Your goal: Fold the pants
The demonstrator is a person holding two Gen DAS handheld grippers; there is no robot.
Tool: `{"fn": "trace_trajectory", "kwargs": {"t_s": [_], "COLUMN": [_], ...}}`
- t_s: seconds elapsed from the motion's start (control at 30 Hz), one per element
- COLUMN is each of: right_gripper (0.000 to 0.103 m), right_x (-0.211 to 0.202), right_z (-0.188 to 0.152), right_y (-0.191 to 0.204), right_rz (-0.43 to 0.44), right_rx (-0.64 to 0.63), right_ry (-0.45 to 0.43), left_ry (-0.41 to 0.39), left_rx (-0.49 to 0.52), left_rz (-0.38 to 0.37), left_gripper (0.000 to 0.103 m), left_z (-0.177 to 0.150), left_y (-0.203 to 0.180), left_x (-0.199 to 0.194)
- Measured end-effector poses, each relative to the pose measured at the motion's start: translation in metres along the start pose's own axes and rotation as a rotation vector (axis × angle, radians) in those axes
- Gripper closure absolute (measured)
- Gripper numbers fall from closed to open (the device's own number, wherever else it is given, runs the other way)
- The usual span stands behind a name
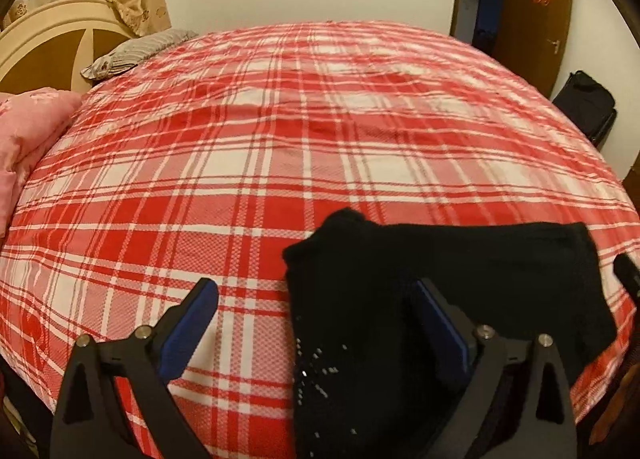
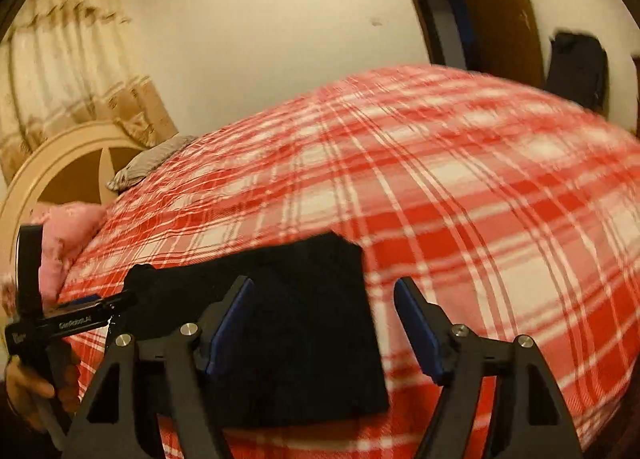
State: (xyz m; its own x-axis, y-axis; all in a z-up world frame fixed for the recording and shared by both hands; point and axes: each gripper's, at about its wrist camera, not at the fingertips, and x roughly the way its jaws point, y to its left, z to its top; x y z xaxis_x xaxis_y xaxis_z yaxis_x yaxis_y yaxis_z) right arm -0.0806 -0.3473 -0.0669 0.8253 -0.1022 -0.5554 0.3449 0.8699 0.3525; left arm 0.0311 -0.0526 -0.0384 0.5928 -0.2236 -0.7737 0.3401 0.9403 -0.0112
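Note:
Black pants (image 1: 460,271), folded into a compact rectangle, lie on the near part of a bed with a red-and-white plaid sheet (image 1: 280,147). Small shiny studs (image 1: 316,367) dot their near left part. My left gripper (image 1: 314,293) is open just above the pants' left edge, its right finger (image 1: 436,311) over the black cloth. In the right wrist view the pants (image 2: 304,319) sit below my right gripper (image 2: 324,287), which is open with the fold's right edge between its fingers and no pad pressing. The left gripper (image 2: 108,301) shows there at the left, held by a hand (image 2: 24,387).
A pink quilt (image 1: 28,131) and a grey pillow (image 1: 132,51) lie at the left by the cream headboard (image 1: 48,39). A brown door (image 1: 532,11) and a black bag (image 1: 588,103) stand beyond the bed's far right side.

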Motion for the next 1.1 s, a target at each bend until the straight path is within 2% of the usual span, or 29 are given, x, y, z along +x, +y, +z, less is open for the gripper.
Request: {"fn": "trace_trajectory", "kwargs": {"t_s": [0.3,0.43,0.53,0.8,0.9,0.93,1.1], "right_gripper": [0.029,0.029,0.029,0.029,0.030,0.033,0.046], "right_x": [-0.003,-0.001,0.009,0.019,0.020,0.021,0.021], "right_z": [-0.019,-0.022,-0.029,-0.039,-0.043,-0.044,-0.044], "right_y": [-0.016,-0.025,-0.019,-0.005,0.011,0.016,0.016], "right_rz": [0.043,0.036,0.042,0.044,-0.012,-0.039,-0.033], "right_rx": [0.087,0.106,0.076,0.041,-0.040,-0.071,-0.083], "right_ry": [0.030,0.035,0.078,0.107,0.119,0.118,0.118], "left_ry": [0.023,-0.011,-0.039,0.071,0.073,0.075,0.079], "left_rx": [-0.015,-0.043,-0.074,-0.144,-0.134,-0.121,-0.034], "left_rz": [-0.024,-0.073,-0.130,-0.210,-0.200,-0.192,-0.140], "left_gripper": [0.004,0.004,0.004,0.002,0.000,0.000,0.000], "left_z": [-0.014,-0.017,-0.022,-0.037,-0.040,-0.040,-0.045], "left_y": [0.001,0.008,0.014,0.010,0.004,0.001,-0.016], "left_x": [-0.001,-0.012,-0.013,0.015,0.014,0.013,0.012]}}
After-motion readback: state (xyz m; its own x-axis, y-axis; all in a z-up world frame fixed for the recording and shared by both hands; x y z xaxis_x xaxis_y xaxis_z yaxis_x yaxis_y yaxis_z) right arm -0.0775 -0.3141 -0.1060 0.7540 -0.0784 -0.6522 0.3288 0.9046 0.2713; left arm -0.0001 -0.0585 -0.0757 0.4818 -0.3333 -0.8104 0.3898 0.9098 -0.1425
